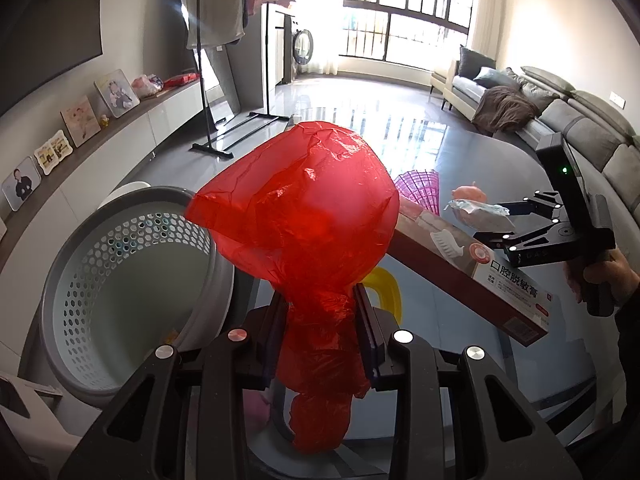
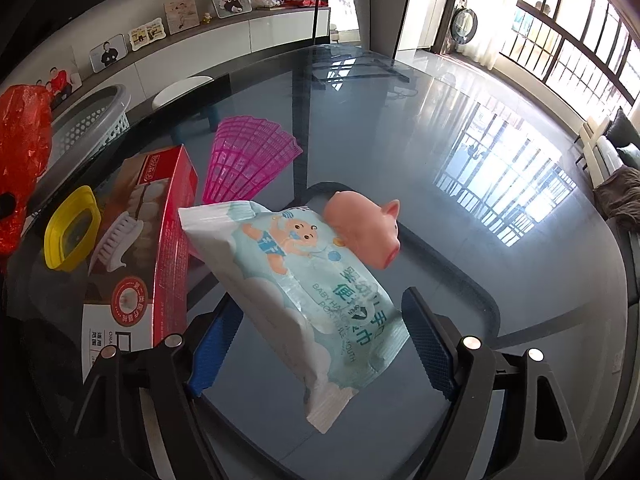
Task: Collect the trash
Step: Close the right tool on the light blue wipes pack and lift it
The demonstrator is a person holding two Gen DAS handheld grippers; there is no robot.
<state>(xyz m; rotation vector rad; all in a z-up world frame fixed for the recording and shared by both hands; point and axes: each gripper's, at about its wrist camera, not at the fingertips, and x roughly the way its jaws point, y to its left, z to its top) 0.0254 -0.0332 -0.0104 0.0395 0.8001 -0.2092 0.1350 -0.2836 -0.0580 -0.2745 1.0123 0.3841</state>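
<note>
My left gripper [image 1: 320, 320] is shut on a crumpled red plastic bag [image 1: 304, 208] and holds it up beside the rim of a grey perforated basket [image 1: 120, 264]. My right gripper [image 2: 320, 344] is open, its blue pads on either side of a pale blue wet-wipes pack [image 2: 296, 296] lying on the glass table [image 2: 460, 208]; the pads do not touch it. The right gripper also shows in the left wrist view [image 1: 504, 224] next to the pack [image 1: 480, 216]. The red bag shows at the left edge of the right wrist view [image 2: 24, 152].
On the table lie a long red toothpaste box [image 2: 160, 248], a yellow dish [image 2: 72, 228], a pink plastic fan [image 2: 248, 156] and a pink toy pig [image 2: 368, 228] leaning on the pack. A white stool [image 2: 184, 88] and a grey sofa [image 1: 568, 120] stand beyond the table.
</note>
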